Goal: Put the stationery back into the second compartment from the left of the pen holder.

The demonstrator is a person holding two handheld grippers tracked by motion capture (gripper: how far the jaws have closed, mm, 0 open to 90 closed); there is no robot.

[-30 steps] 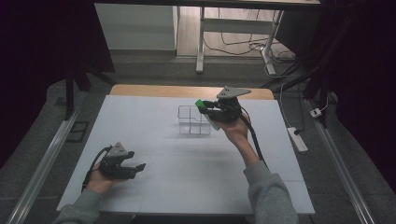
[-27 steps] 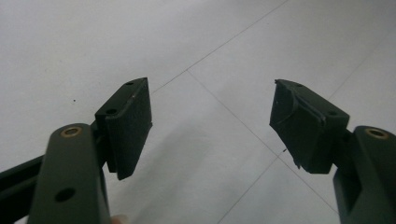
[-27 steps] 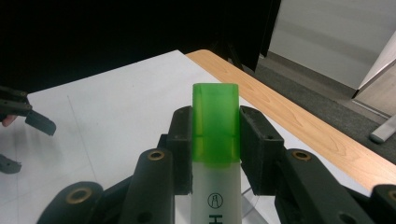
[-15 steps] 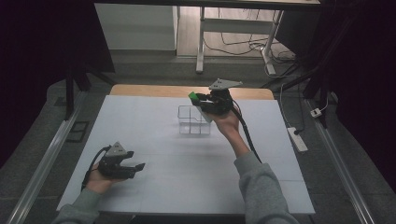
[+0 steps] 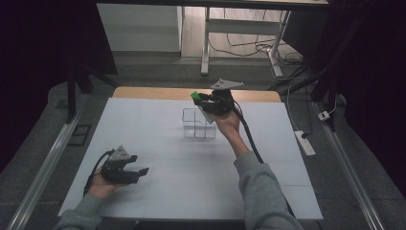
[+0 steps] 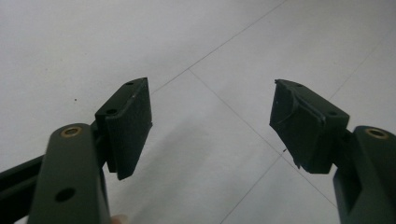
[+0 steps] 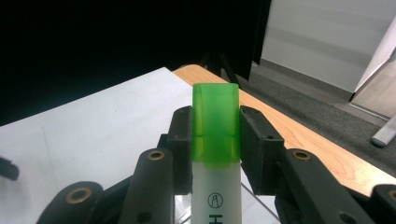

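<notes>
My right gripper (image 5: 203, 101) is held up over the back of the table, shut on a white highlighter with a green cap (image 7: 216, 126); the cap (image 5: 196, 96) sticks out past the jaws. It hovers just above the far right corner of a clear plastic divided box (image 5: 198, 123). In the right gripper view both pads (image 7: 254, 140) press the cap's sides. My left gripper (image 5: 138, 171) rests low near the table's front left, open, with nothing between its pads (image 6: 130, 121).
The white tabletop (image 5: 158, 158) has a wooden strip (image 5: 143, 92) along its far edge. A power strip (image 5: 305, 142) lies off the table's right side. Desk legs and cables (image 5: 249, 43) stand beyond the table.
My right gripper has carried the highlighter leftward and farther back, over the clear box's far corner. The left gripper has stayed still.
</notes>
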